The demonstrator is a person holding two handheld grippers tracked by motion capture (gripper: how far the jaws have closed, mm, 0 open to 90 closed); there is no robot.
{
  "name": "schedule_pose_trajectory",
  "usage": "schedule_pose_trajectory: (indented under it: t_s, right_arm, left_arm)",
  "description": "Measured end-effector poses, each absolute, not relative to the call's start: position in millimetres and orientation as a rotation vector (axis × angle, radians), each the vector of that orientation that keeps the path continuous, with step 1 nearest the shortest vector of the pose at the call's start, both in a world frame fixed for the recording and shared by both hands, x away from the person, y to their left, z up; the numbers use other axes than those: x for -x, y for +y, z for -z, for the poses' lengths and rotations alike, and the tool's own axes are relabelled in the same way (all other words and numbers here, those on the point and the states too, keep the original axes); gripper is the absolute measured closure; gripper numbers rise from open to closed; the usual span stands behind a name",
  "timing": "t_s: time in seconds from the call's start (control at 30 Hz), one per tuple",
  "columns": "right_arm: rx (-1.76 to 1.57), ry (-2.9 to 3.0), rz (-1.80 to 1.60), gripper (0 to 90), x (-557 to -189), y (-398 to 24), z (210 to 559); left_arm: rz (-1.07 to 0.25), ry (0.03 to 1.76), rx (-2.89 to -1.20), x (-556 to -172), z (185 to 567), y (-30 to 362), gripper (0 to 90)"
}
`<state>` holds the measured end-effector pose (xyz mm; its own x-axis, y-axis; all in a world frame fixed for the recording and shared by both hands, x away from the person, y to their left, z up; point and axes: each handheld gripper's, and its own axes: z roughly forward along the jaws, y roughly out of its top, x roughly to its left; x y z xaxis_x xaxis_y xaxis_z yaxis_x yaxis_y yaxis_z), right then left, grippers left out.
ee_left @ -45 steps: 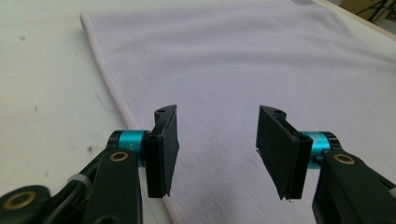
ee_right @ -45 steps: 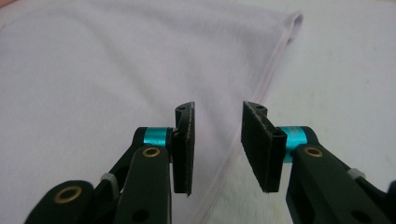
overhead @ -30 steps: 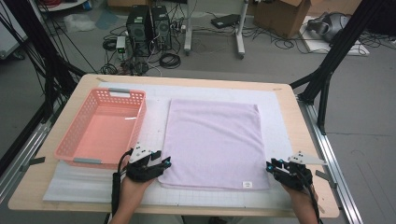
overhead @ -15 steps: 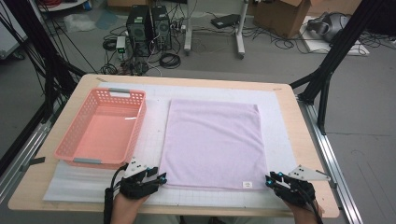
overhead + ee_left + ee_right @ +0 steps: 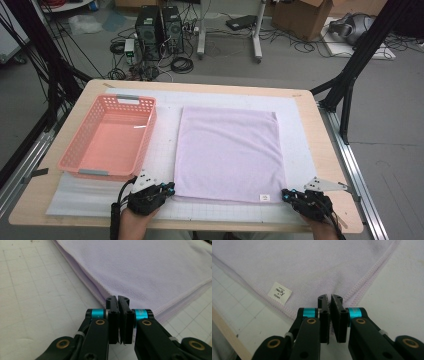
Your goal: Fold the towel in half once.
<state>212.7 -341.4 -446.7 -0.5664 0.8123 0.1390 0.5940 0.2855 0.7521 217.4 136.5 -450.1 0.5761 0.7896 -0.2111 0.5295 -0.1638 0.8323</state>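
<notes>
Tongs on the left, the black two-jaw left tongs (image 5: 171, 187), sit at the lower left of the high view, pointing right at the near left corner of a square lilac terry-cloth towel (image 5: 227, 150). Their jaws have just been closing and now stand together. In the left gripper view, the left tongs (image 5: 118, 300) cover the very corner of the cloth, so they appear to be pinching it, though the pinched fabric itself is hidden.

Up and to the left, an empty pink perforated plastic basket (image 5: 146, 137) waits on a white gridded mat (image 5: 100, 197), probably the place where the cloth will end up.

At the centre, the towel lies flat and square on the mat, on the pale wooden bench (image 5: 330, 150). A small white sewn label (image 5: 265, 198) marks its near edge, towards the right.

At the lower right, the black right tongs (image 5: 284, 192) point left at the near right corner. Their jaws have also just been closing. In the right gripper view, a sliver of lilac fabric shows between them, so the right tongs (image 5: 329, 298) are clamped on that corner.

Holding both near corners likely prepares a lift to fold the cloth away from the person.
</notes>
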Motion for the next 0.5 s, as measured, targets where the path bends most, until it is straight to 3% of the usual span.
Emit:
schedule_pose_trajectory:
  t_s: [0.5]
  right_arm:
    - [-1.312, 2.26, -1.068, 85.0, -203, -347, 438]
  left_arm:
    - [-0.307, 1.096, -1.844, -198, 457, 129, 84.3]
